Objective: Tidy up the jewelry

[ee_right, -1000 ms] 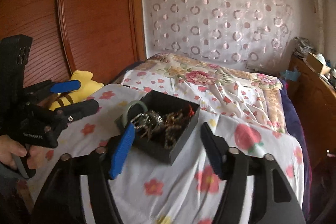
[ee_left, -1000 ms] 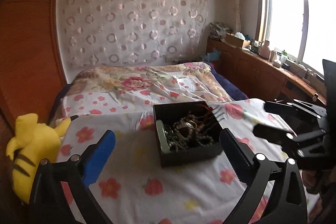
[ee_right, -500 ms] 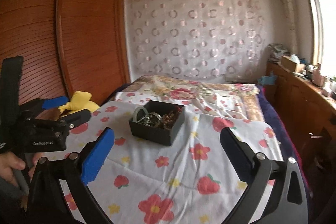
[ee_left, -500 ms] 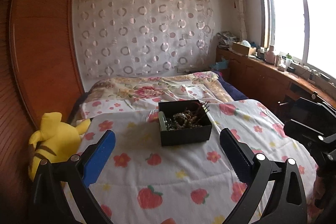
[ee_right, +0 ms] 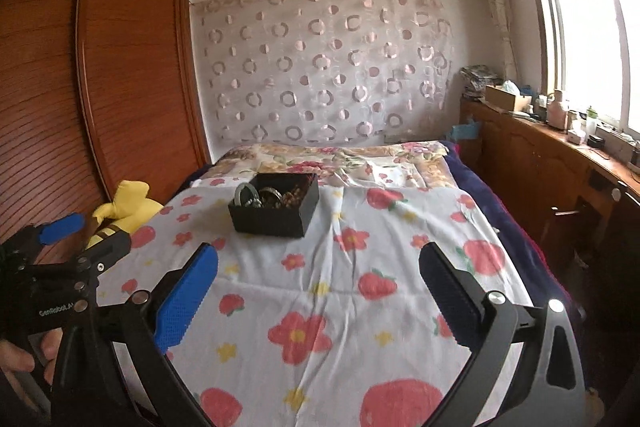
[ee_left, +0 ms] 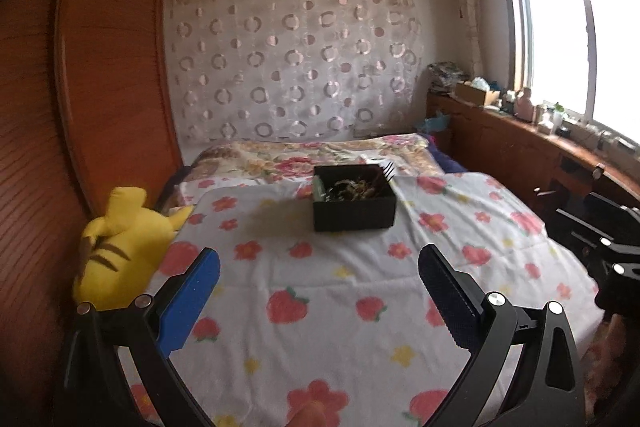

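A black open box (ee_left: 353, 201) stands on the flowered bedsheet (ee_left: 320, 291), well ahead of both grippers. It holds a tangle of bracelets and beaded jewelry (ee_left: 352, 186), with a pale green bangle (ee_right: 245, 193) at its left side. The box also shows in the right wrist view (ee_right: 276, 210). My left gripper (ee_left: 319, 263) is open and empty, low over the near part of the bed. My right gripper (ee_right: 319, 261) is open and empty too, to the right of the left one. The left gripper shows at the left edge of the right wrist view (ee_right: 80, 237).
A yellow plush toy (ee_left: 124, 239) lies at the bed's left edge against a wooden wardrobe (ee_left: 92, 87). A wooden counter (ee_right: 560, 155) with bottles and boxes runs along the right under the window. A dotted curtain (ee_left: 292, 67) hangs behind the bed.
Both grippers have drawn back from the box and risen, so the box looks smaller and farther. The jaws stay open and empty.
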Available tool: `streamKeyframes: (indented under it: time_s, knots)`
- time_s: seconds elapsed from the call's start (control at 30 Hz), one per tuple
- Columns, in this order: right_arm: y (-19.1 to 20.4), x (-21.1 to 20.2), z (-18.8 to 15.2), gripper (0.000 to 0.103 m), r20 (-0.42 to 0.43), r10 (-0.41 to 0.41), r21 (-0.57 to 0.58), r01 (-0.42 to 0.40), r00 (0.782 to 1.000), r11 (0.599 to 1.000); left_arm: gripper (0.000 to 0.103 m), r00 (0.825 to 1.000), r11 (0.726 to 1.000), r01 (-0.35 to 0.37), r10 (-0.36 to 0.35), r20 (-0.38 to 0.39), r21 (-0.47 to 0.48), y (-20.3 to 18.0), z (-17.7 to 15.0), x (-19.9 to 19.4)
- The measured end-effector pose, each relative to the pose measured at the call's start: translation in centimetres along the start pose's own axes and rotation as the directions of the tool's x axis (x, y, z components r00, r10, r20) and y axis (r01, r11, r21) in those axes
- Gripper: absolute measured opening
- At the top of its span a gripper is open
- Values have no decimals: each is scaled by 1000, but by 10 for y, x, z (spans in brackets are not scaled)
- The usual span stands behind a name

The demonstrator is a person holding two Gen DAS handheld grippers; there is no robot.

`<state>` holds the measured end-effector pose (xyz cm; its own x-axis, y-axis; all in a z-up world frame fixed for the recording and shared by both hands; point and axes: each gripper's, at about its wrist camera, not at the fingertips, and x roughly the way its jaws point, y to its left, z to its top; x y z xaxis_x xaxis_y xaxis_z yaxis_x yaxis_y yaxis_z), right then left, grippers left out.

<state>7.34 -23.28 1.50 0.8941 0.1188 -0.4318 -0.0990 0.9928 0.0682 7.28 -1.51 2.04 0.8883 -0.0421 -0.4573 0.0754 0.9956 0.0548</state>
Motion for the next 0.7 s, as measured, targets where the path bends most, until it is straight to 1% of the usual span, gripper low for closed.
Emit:
streamKeyframes:
  time_s: [0.17,0.47,0.7]
  knots:
    - [6,-3,-13,101,-8,1,-3,-1,1000,1000,96,1000,1000,-8,8,-13,-26,4,-13,-7]
    - [6,-1,-19,101,-7,-8,1,8,1000,1000,96,1000,999,0,-1,-26,-39,4,-16,-3]
    - [4,2,-25,101,-23,-9,2,9,1000,1000,96,1000,999,5,-6,-30,-39,3,-17,-2]
